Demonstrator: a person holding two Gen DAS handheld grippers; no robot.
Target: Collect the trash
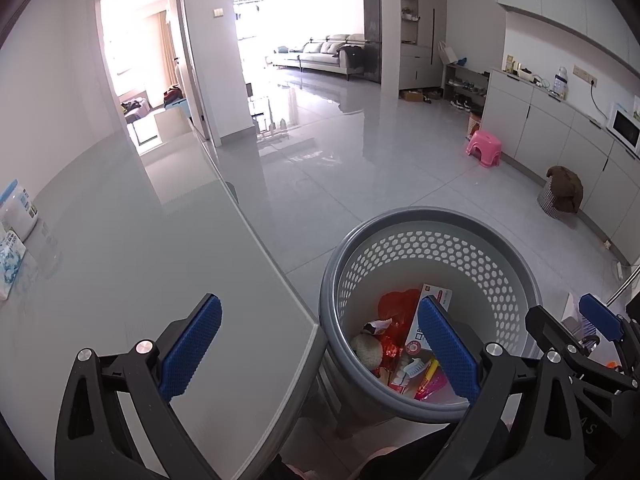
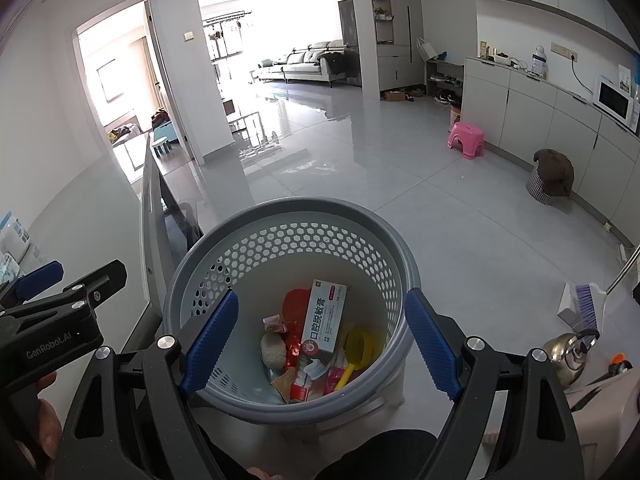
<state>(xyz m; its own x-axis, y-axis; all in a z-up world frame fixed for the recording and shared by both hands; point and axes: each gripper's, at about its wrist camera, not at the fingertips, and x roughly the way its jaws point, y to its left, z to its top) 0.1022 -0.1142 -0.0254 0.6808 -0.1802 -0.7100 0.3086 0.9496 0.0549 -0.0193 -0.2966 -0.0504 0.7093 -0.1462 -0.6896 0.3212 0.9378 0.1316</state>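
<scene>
Both hand-held grippers are held angled down over a round grey plastic bin [image 2: 288, 216] with a honeycomb-perforated wall, which stands on the floor just beside the corner of a glossy grey table [image 1: 160, 240]. The right gripper [image 2: 322, 340] is seen with its blue-padded jaws spread wide and nothing between them, framing the bin's mouth; the left gripper [image 1: 320, 344] is likewise spread wide and empty, one jaw over the table edge, the other over the bin. The trash lies at the bin's bottom: a white-and-teal toothpaste carton [image 2: 324, 320], a red wrapper [image 2: 296, 304], a yellow plastic ring [image 2: 360, 344], a toothbrush head [image 2: 314, 369], a pale fuzzy ball [image 2: 273, 350]. Empty jaws above a filled bin suggest a drop already made. White packets [image 1: 16, 220] at the table's far edge are judged possible remaining items.
</scene>
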